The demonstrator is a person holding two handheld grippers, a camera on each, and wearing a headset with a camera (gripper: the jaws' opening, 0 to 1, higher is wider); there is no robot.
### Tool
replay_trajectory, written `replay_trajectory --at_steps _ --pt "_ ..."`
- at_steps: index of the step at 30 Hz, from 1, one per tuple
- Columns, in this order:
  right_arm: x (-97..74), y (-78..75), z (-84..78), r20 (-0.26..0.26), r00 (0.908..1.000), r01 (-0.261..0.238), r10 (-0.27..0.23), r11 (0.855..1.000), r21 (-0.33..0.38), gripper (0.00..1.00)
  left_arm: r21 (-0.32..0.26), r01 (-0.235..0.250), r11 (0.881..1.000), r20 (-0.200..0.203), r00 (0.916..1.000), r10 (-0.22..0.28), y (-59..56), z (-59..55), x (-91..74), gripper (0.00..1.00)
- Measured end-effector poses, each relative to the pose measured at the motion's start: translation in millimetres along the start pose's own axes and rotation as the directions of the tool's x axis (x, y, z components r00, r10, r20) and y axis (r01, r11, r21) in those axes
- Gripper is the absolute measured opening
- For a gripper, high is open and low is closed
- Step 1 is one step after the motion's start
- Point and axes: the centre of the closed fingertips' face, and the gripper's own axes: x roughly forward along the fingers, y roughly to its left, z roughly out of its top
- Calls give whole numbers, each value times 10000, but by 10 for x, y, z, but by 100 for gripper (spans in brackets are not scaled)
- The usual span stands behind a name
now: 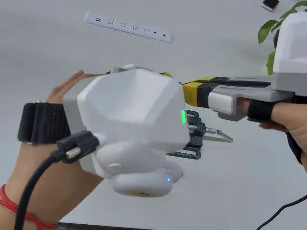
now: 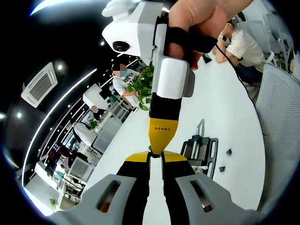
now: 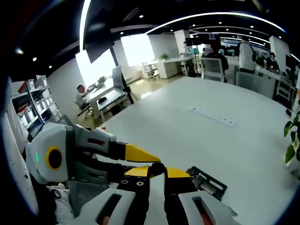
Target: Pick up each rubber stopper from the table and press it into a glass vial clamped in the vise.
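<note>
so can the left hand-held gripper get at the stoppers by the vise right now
Probably not yet: the right hand-held gripper sits tip to tip with the left hand-held gripper, and the stoppers lie aside by the vise.

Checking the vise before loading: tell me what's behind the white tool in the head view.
Behind the left tool, an end of the black vise and its screw handle stick out. Clamping area and any vials are covered.

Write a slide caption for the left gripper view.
Left gripper and right gripper meet tip to tip, jaws shut, over the white table; vise and two dark stoppers lie beyond.
</note>
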Motion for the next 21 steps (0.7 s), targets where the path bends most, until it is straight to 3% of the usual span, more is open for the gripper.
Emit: replay_trajectory --at_steps 6,12,21 --pt "14 4 -17 -95 9999 -85 85 10000 45 5 -58 98 9999 99 9999 -98 -24 -14 3 7" --pt "33 28 -27 -252 9995 -208 208 9998 -7 5 -357 232 9991 275 9994 -222 -75 -20 1 15" --pt "5 -104 -27 -656 9978 -156 130 9991 -389 5 -1337 419 9901 208 9990 -395 -133 -198 -69 25"
